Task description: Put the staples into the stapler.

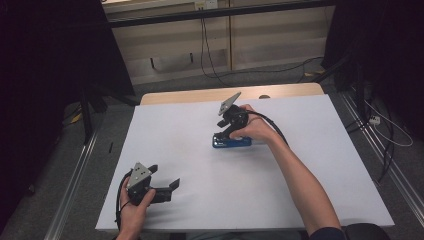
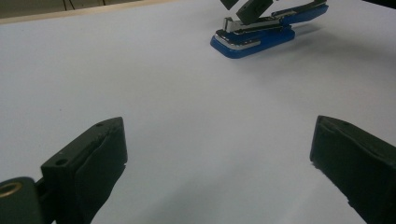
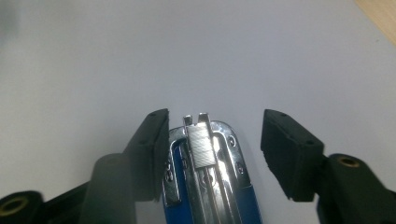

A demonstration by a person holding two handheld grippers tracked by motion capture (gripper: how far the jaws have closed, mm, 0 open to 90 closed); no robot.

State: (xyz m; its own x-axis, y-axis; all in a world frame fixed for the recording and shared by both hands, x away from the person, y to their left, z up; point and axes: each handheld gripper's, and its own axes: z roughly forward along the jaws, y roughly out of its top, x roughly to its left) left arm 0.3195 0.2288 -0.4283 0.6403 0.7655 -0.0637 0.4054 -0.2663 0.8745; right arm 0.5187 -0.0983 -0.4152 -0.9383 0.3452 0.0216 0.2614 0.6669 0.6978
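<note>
A blue stapler [image 1: 232,143] with a chrome front lies on the white table top [image 1: 180,130], right of the middle. My right gripper [image 1: 221,134] points down at its left end. In the right gripper view, the right gripper [image 3: 215,140] stands open astride the stapler's [image 3: 205,186] chrome head; the left jaw is close against its side and the right jaw stands apart. My left gripper [image 1: 164,176] lies near the front left edge, open and empty. The left gripper view has the left gripper [image 2: 217,154] wide open over bare table, with the stapler [image 2: 252,37] far ahead.
A strip of bare wood [image 1: 200,95] runs along the table's far edge. Cables [image 1: 210,60] trail over the floor behind it, and metal rails [image 1: 75,175] flank the table. Dark curtains hang at both sides.
</note>
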